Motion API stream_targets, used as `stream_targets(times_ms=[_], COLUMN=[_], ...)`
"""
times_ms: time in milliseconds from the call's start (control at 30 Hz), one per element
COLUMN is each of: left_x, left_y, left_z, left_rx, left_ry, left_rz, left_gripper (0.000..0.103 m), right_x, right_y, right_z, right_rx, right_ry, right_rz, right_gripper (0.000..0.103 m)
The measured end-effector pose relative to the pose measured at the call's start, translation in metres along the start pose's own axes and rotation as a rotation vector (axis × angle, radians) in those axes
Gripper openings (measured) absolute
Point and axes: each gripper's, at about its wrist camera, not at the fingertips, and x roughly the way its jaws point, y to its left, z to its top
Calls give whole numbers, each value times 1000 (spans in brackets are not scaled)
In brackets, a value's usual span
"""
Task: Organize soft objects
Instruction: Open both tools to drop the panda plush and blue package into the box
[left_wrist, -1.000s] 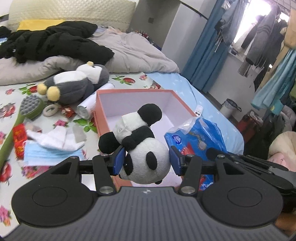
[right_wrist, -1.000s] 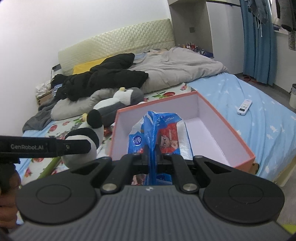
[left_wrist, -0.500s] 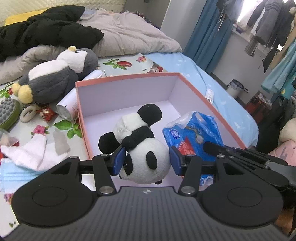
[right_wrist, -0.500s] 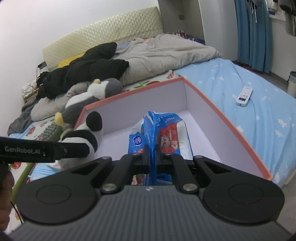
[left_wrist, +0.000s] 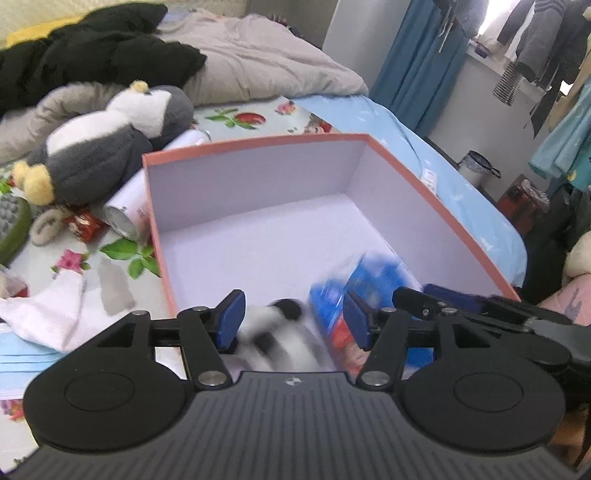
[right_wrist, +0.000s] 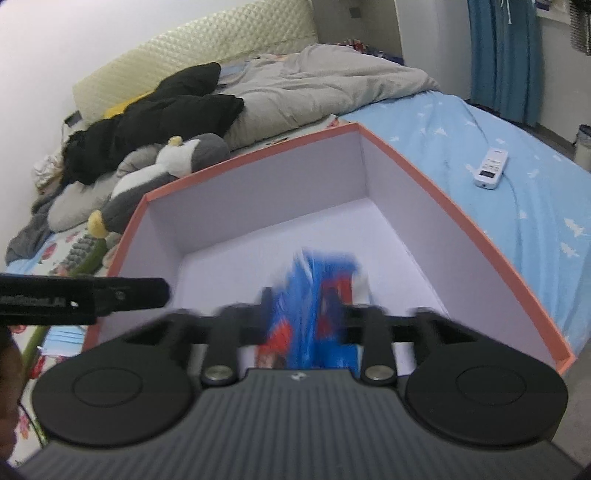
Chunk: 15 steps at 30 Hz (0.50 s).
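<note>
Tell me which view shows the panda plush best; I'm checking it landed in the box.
The left wrist view: the panda plush appears blurred, low inside the box. The right wrist view shows nothing of it.

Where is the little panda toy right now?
In the left wrist view, the panda toy is a blur low inside the pink box, near its front, just left of the blue packet.

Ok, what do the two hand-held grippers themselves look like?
Both match: the left hand-held gripper has a ribbed dark-grey body, two round black discs, black linkage arms with silver pivot screws and blue finger pads. The right hand-held gripper looks the same but blurred. White lettering marks the left one's side.
</note>
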Motion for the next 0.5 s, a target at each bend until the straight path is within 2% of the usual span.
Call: stream_targets(times_ms=[267,500], left_x=[-52,-113], left_y=[-1,-5], left_z=[-7,-32], left_rx=[-6,-17], left_ry=[-49,-86], left_rz=[5,-4], left_gripper=[65,65], right_x=[-40,-89], right_y=[13,35], right_z=[2,-3], right_rx=[7,-4], right_ry=[-34,-76], right_rz=[33,68], right_gripper=[46,46])
